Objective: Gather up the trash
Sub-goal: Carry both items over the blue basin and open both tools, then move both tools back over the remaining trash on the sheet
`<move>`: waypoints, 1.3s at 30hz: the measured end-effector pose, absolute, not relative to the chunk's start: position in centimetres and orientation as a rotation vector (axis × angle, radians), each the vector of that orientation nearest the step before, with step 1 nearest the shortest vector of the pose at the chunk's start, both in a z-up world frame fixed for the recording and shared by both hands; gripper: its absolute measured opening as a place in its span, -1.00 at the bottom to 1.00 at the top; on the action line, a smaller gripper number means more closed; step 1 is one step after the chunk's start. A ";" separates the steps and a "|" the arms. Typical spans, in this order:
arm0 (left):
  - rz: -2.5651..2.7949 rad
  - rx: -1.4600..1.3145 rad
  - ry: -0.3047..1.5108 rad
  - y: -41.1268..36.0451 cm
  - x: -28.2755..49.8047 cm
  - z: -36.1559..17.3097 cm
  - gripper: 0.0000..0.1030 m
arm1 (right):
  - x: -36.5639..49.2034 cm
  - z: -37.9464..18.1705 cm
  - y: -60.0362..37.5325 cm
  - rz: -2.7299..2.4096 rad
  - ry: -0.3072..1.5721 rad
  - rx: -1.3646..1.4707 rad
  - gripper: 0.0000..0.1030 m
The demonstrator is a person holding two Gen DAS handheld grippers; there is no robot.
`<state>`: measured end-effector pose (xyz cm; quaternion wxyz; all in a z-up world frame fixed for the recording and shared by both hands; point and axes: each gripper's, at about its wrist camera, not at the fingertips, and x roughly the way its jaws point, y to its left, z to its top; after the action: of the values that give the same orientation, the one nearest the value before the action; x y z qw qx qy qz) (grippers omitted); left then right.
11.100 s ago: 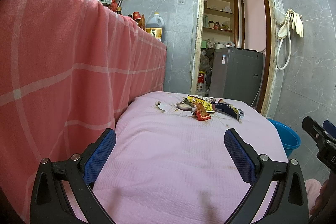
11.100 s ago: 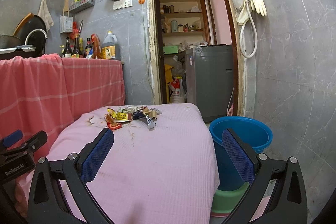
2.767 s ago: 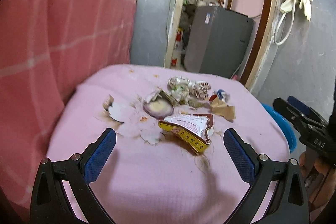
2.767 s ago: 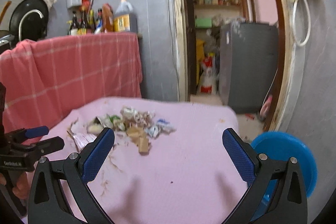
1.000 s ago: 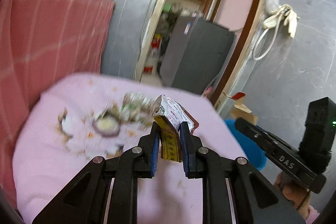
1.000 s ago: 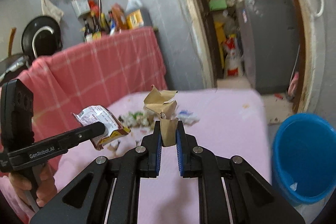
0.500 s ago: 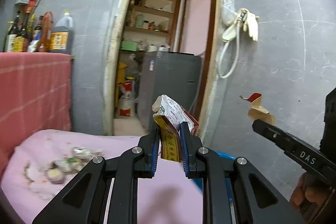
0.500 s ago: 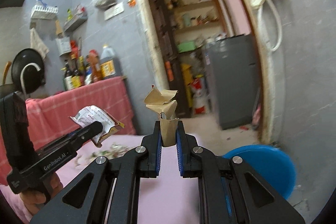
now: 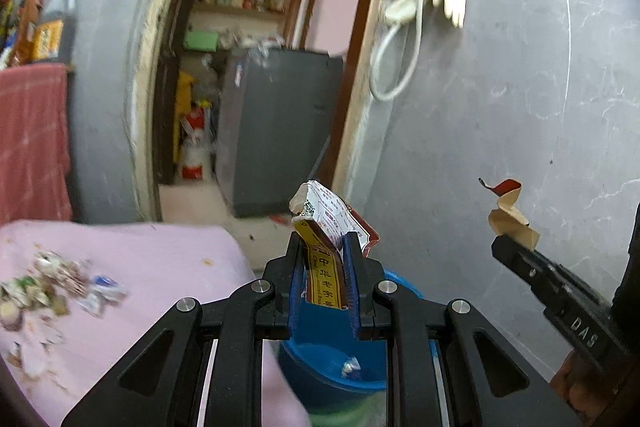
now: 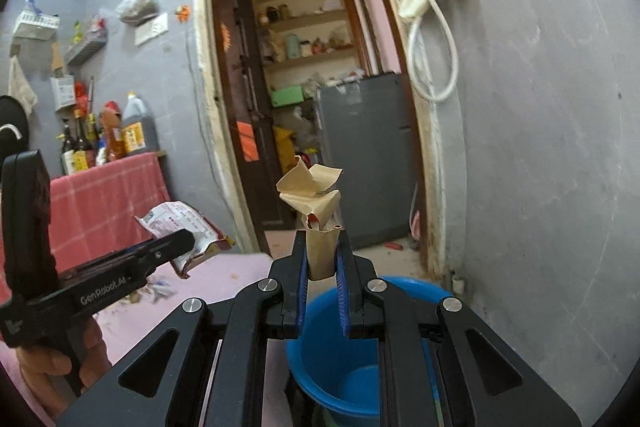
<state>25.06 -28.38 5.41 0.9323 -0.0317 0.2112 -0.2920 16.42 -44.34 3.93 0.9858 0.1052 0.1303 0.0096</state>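
1. the left gripper (image 9: 325, 269) pinches a wrapper (image 9: 326, 227) above the blue bucket (image 9: 320, 363).
2. the right gripper (image 10: 323, 267) pinches brown paper (image 10: 316, 211) above the bucket too.
3. next, i think both let go over the bucket.

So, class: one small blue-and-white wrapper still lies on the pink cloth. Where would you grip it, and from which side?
Take the small blue-and-white wrapper by a crumpled raised edge, coming from above: it lies flat on the pink cloth at the right fringe of the litter, with bare cloth beside it.

Blue bucket (image 10: 340, 359), pink tablecloth (image 9: 152, 267), yellow-and-white printed wrapper (image 9: 324, 227), tan crumpled paper (image 10: 312, 199).
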 end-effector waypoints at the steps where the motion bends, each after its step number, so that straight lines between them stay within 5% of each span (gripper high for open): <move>1: -0.606 -0.060 0.450 -28.9 25.4 5.1 -0.70 | 16.7 3.3 -44.7 0.012 0.280 0.216 -0.79; 20: -0.633 -0.077 0.782 -33.7 32.6 -1.3 -0.67 | 20.9 -2.8 -48.0 -0.041 0.499 0.282 -0.72; 22: -0.625 -0.067 0.785 -33.5 32.6 -1.6 -0.54 | 21.3 -2.9 -48.1 -0.042 0.512 0.283 -0.68; 26: -0.616 -0.075 0.789 -33.3 32.7 -2.0 -0.52 | 21.9 -3.0 -48.2 -0.042 0.523 0.295 -0.44; 32: -0.600 -0.100 0.767 -31.7 32.3 -1.3 -0.41 | 21.9 -2.4 -48.3 -0.039 0.506 0.307 -0.42; 35: -0.585 -0.119 0.737 -30.5 31.9 -0.4 -0.33 | 21.3 -1.7 -48.2 -0.044 0.463 0.309 -0.13; 39: -0.567 -0.153 0.697 -28.5 31.5 0.8 0.02 | 20.5 0.0 -47.5 -0.049 0.413 0.290 0.02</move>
<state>31.54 -28.52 0.82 0.8980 -0.0738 0.3365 -0.2736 20.48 -47.53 -0.02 0.9680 0.1437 0.2043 -0.0243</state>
